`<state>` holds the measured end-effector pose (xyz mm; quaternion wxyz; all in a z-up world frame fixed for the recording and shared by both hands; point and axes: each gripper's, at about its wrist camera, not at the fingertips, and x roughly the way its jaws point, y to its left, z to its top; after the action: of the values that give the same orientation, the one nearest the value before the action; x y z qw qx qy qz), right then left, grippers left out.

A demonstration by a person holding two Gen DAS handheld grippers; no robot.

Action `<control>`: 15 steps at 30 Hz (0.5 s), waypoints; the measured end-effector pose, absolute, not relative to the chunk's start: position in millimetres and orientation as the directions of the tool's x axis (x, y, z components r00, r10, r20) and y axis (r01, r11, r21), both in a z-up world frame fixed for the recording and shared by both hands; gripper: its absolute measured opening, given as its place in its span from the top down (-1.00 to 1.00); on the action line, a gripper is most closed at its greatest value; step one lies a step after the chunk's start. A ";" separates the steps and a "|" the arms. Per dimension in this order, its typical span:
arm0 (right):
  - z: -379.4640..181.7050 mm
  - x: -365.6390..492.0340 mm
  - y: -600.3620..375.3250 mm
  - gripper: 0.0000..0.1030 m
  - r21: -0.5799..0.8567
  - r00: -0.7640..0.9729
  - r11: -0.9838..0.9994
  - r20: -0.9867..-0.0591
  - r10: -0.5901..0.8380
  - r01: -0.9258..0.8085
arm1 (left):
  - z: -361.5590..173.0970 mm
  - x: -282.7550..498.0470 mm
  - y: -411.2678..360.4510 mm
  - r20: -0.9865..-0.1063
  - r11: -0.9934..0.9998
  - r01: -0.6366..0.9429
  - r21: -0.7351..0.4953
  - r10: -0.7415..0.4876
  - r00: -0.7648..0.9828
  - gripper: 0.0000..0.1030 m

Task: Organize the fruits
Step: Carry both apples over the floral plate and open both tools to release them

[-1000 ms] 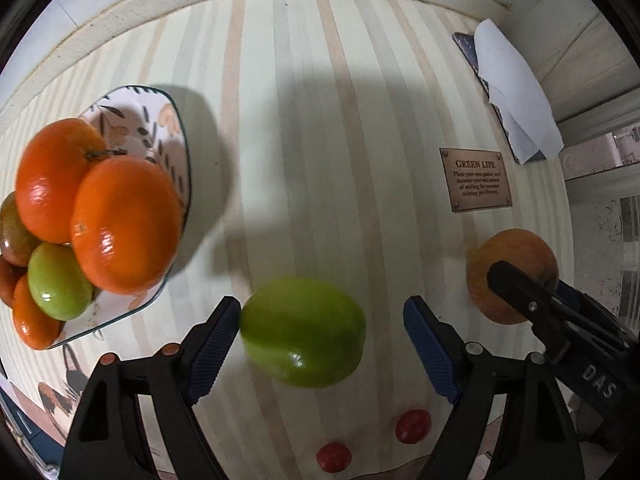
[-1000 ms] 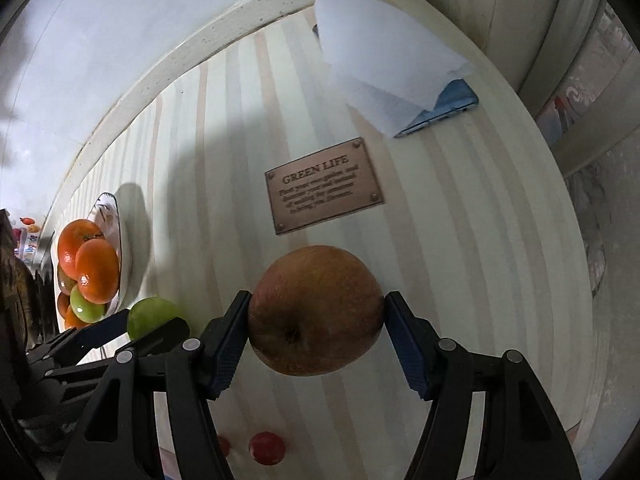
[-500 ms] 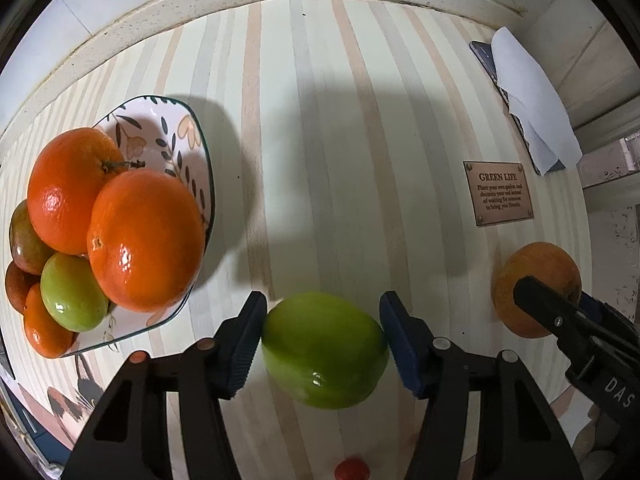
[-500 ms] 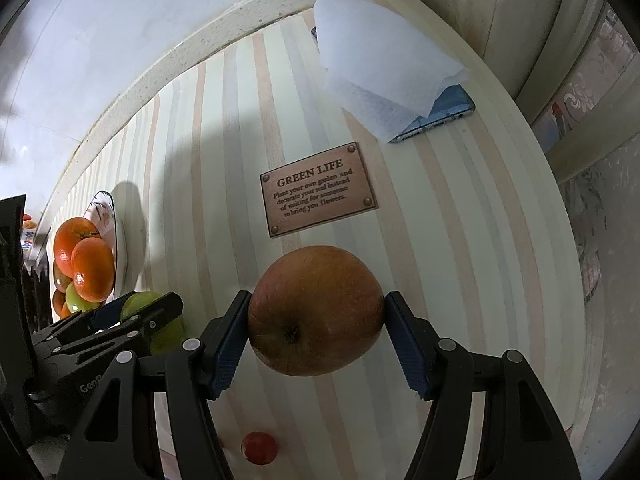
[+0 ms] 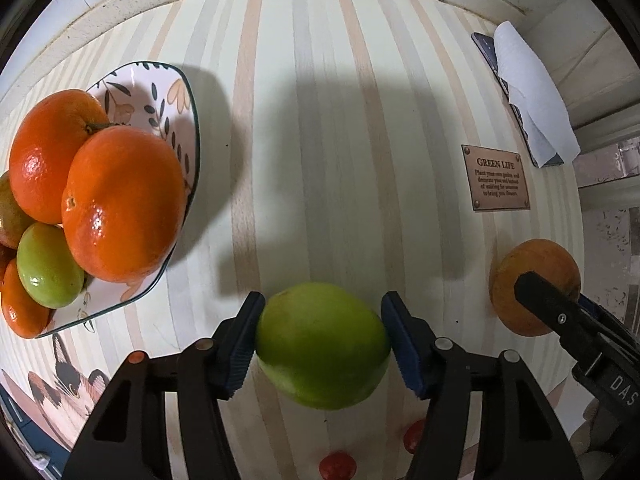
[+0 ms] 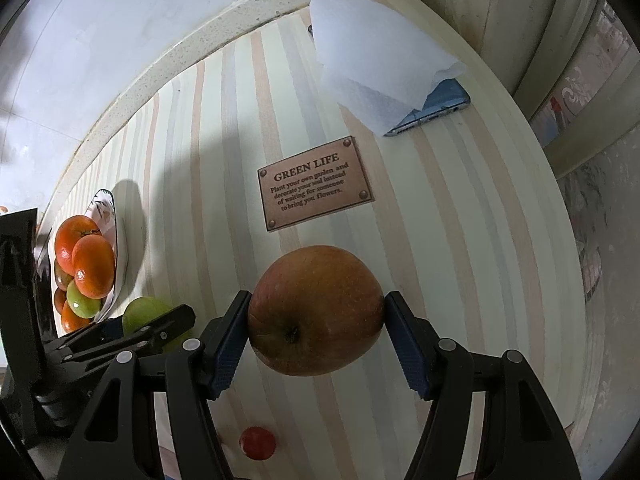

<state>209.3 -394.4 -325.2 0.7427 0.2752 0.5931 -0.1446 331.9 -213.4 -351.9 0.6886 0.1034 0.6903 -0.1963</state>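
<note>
My left gripper [image 5: 322, 344] is shut on a green apple [image 5: 323, 346] and holds it above the striped table, right of the floral plate [image 5: 176, 112]. The plate carries two big oranges [image 5: 120, 204], a green fruit [image 5: 48, 266] and several smaller fruits. My right gripper [image 6: 317, 326] is shut on a red-brown apple [image 6: 316, 310], held above the table near the front. That apple shows in the left wrist view [image 5: 524, 272] at the right. The green apple [image 6: 144, 312] and plate [image 6: 120, 240] show in the right wrist view at the left.
A brown "GREEN LIFE" plaque [image 6: 314, 184] lies on the table beyond the red-brown apple. A white tissue [image 6: 376, 76] covers a phone [image 6: 436, 112] at the back right. Small red cherry tomatoes [image 5: 338, 465] lie near the front edge. A cat-print mat [image 5: 72, 384] is at the lower left.
My left gripper has closed its fingers onto the green apple and lifted it off the table. My right gripper still holds the red-brown apple, slightly shifted.
</note>
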 end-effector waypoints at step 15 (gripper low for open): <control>-317.5 207.9 -392.6 -0.34 0.217 0.261 0.828 -0.961 0.089 0.518 | -328.5 317.8 -193.5 -0.990 0.900 0.423 -0.100 -0.133 0.049 -0.12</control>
<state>207.9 -392.6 -317.5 0.7513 0.2568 0.5910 -0.1425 317.8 -193.5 -328.5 0.7160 0.1097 0.6615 -0.1942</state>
